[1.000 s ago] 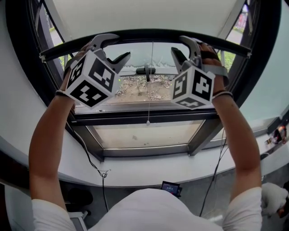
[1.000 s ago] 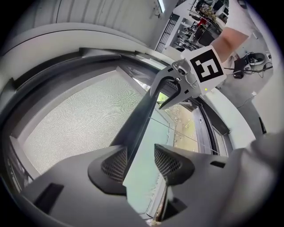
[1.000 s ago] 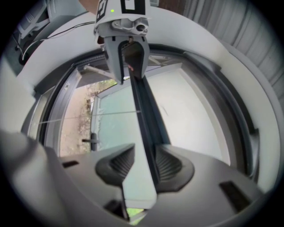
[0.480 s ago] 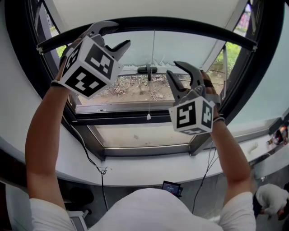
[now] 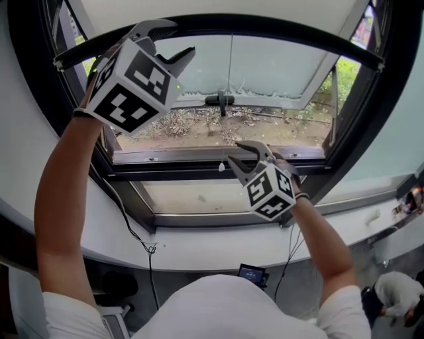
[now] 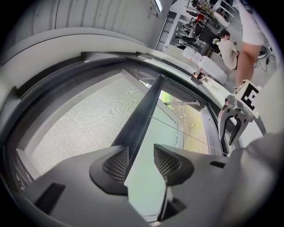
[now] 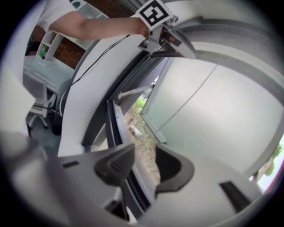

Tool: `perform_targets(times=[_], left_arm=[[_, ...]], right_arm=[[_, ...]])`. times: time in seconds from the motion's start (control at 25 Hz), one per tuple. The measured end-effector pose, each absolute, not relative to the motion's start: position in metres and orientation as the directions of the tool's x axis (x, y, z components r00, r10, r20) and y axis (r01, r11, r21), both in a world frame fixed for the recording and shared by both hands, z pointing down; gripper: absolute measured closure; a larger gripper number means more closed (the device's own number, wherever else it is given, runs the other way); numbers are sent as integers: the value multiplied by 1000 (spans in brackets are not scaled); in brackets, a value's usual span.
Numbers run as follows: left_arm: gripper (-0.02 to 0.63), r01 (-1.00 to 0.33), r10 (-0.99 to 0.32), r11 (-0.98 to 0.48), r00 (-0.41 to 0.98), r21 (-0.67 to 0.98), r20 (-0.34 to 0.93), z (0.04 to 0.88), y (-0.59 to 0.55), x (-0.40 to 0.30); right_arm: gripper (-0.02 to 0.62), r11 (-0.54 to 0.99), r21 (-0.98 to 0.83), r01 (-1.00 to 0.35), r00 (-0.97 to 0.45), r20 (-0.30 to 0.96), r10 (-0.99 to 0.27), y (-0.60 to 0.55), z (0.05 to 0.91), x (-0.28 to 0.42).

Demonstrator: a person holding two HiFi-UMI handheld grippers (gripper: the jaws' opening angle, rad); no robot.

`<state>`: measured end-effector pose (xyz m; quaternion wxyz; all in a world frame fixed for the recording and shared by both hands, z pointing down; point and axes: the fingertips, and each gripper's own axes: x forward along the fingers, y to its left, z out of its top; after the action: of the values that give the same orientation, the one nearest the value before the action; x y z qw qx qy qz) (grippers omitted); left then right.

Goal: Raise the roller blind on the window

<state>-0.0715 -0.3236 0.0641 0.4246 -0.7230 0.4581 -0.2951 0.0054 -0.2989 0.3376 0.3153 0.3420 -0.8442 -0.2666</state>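
— Well, how do things stand at the window point(image 5: 199, 173)?

— By my reckoning, most of the way there. The roller blind point(image 5: 218, 10) covers only the top of the glass. Its dark bottom bar point(image 5: 298, 36) arcs across high up, well apart from the white sill point(image 5: 199, 251).

— And the tongs?

— The left gripper point(image 5: 184, 36) is up at the left part of the bar. Its jaws are apart, though they have just closed a touch. The left gripper view shows the bar running between the pads, close to one and clear of the other, so it is straddled, not pinched. The right gripper point(image 5: 237, 153) sits low by the lower frame rail, with its jaws apart and nothing in them. It is just beside the small weight point(image 5: 222, 167) at the end of the thin pull cord point(image 5: 228, 93).

— So how should this step be done well?

— I'd say the job is pushing the bar up the last stretch. Carry it on the lower jaw, keep that gripper level so the bar can't slide off, and lift straight. With only one end supported the bar may skew and the fabric roll unevenly. If the right one is meant for the cord, centre that thin line between the pads just above the weight. The weight would then stop any slip.
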Motion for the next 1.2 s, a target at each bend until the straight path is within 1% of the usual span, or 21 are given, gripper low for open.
perform_targets(times=[0.12, 0.32, 0.6, 0.92, 1.0, 1.2], left_arm=[[417, -404, -912, -233, 406, -884, 55, 59, -325, -72], [417, -404, -913, -229, 405, -886, 51, 52, -330, -74], [417, -394, -913, -230, 403, -890, 58, 52, -329, -74], [417, -393, -918, -213, 394, -894, 46, 48, -329, -73], [417, -390, -918, -213, 393, -896, 47, 48, -330, -73], [417, -393, -917, -208, 397, -896, 38, 49, -330, -73]], right_arm=[[454, 678, 605, -416, -572, 406, -713, -301, 362, 2], [454, 745, 464, -480, -580, 469, -666, -310, 388, -1], [453, 753, 321, -574, -599, 463, -653, -329, 396, -17], [457, 734, 276, -621, -582, 465, -667, -351, 411, -36], [525, 729, 276, -626, -583, 454, -673, -352, 411, -37], [534, 725, 299, -620, -584, 440, -682, -351, 412, -36]])
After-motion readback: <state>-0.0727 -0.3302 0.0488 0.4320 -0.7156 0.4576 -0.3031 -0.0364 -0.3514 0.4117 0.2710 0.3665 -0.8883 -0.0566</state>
